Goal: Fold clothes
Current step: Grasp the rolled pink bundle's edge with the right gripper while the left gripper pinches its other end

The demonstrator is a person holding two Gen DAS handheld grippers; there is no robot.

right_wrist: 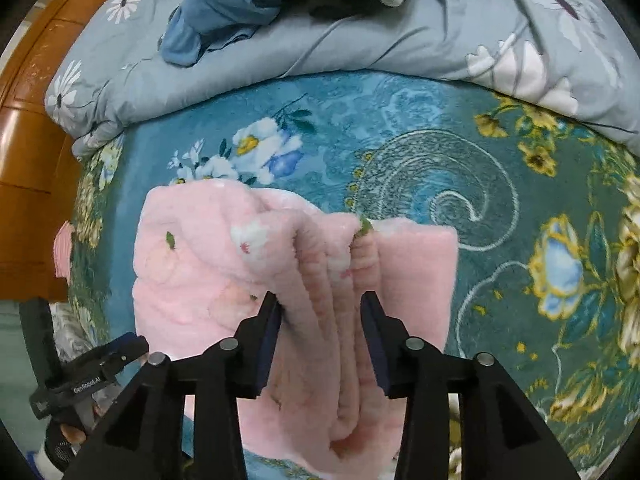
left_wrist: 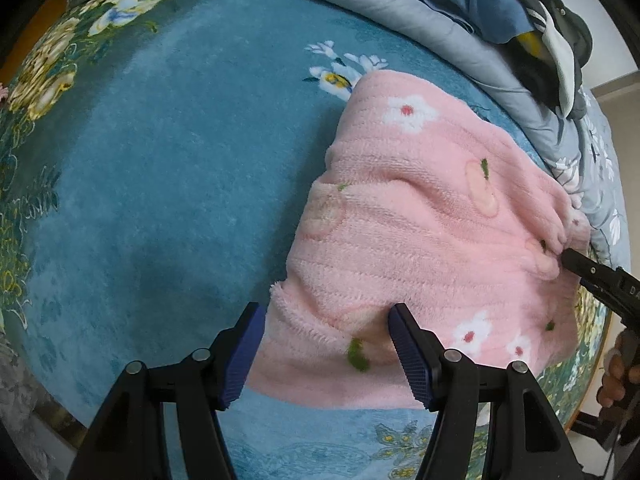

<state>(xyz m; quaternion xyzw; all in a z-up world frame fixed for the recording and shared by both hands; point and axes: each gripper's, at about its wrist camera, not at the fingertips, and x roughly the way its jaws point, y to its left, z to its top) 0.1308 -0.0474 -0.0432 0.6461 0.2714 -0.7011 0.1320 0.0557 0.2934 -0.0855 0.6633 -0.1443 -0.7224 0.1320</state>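
- Fleece garment (left_wrist: 432,240), pink with white flowers, lies partly folded on the teal floral blanket (left_wrist: 160,160) covering the bed.
- Left tool (left_wrist: 326,354) has its jaws spread apart over the garment's near edge, gripping nothing.
- Right tool (right_wrist: 320,340) is clamped on a bunched ridge of the garment.
- Grey quilt (right_wrist: 360,40) with heaped clothes (right_wrist: 224,12) lies behind.
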